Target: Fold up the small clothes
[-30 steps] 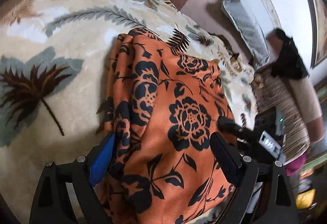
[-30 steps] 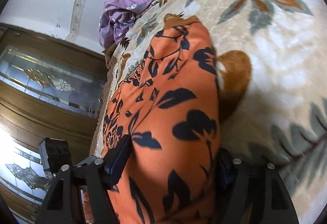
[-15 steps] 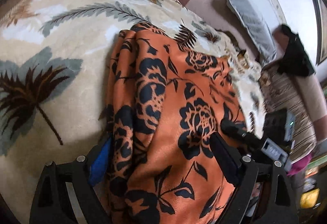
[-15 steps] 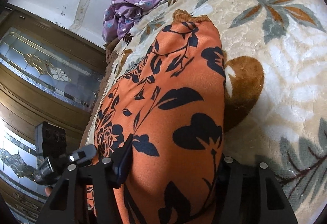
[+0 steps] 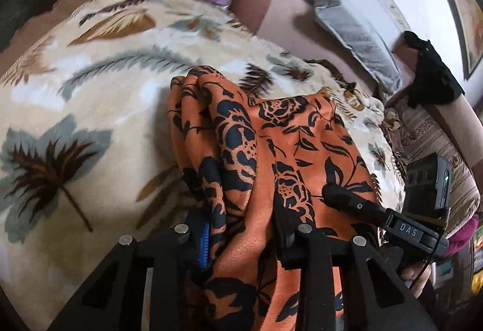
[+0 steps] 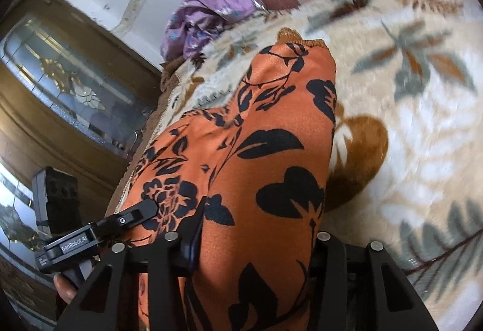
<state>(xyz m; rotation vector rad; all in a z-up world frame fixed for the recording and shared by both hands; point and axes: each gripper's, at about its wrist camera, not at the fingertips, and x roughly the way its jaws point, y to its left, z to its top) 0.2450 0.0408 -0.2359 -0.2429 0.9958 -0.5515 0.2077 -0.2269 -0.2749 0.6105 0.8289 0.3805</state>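
Left gripper [image 5: 241, 243] has just been closing, and the frames show its fingers clenched on a bunched fold of the orange floral garment [image 5: 271, 155], the cloth gathered into ridges between the blue-ribbed pad on one side and the black finger on the other. Right gripper [image 6: 253, 243] has also just been closing; the same orange floral garment [image 6: 259, 155] fills the gap between its fingers and both press against the cloth, so it grips the fabric too. The garment, orange with black flowers and leaves, lies on a cream blanket [image 5: 90, 107] printed with grey and brown leaves, its near part drawn up toward both grippers and its far end, with a ribbed brownish hem, resting on the blanket. In the left wrist view the right gripper shows at the right edge of the garment, touching it. Beyond the blanket sits a crumpled purple cloth [image 6: 205, 20], near a brown and pink bolster [image 5: 265, 8]. A grey cushion [image 5: 353, 29] leans by the white wall
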